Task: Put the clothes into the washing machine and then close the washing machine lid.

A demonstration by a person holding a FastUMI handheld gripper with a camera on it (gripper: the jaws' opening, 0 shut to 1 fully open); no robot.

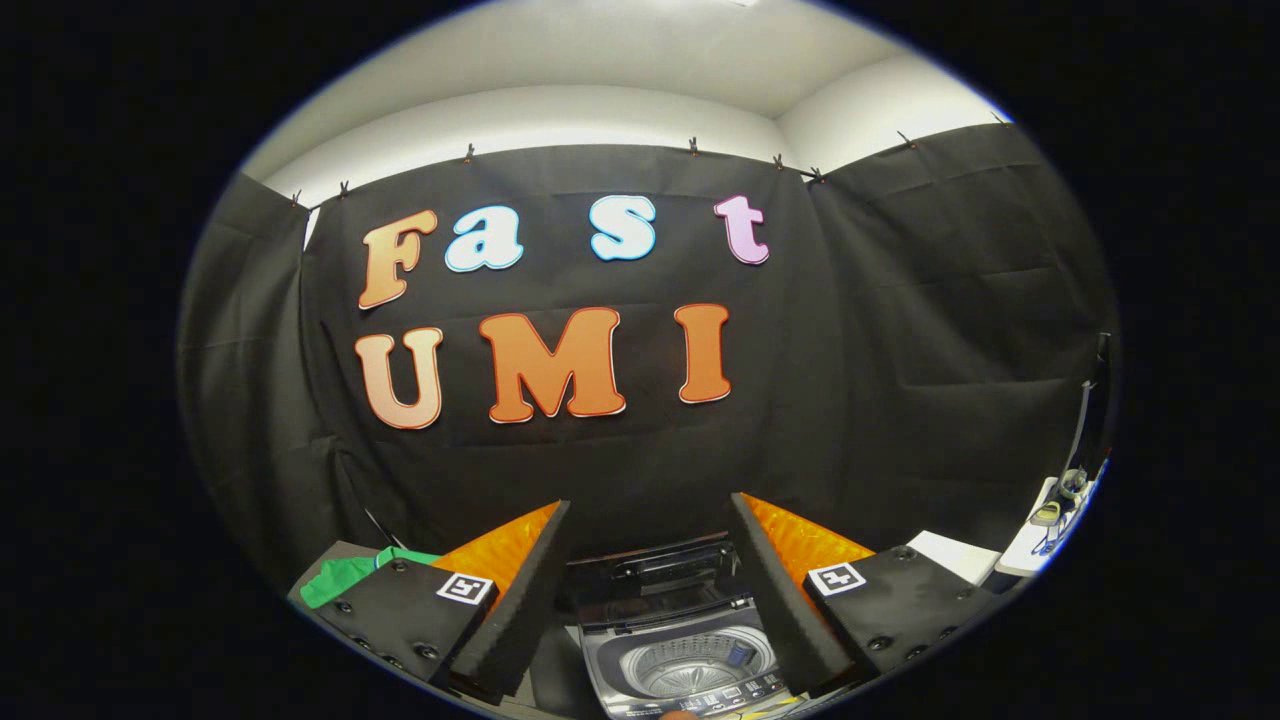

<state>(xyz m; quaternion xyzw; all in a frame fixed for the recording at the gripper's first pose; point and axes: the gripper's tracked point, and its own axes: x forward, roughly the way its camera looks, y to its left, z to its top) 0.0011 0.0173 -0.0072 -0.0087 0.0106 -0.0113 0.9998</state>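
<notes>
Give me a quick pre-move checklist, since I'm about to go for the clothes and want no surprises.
1. Gripper open and empty: ok, the fingers stand wide apart with nothing between them.
2. Washing machine lid up: ok, it stands raised behind the opening.
3. Drum free to take a load: ok as far as it shows; it looks bare inside.
4. Clothes located: ok, a green garment lies off beyond the left finger, beside the machine.
5. Garment within easy reach: cannot tell; part of it is hidden behind the finger.
</notes>
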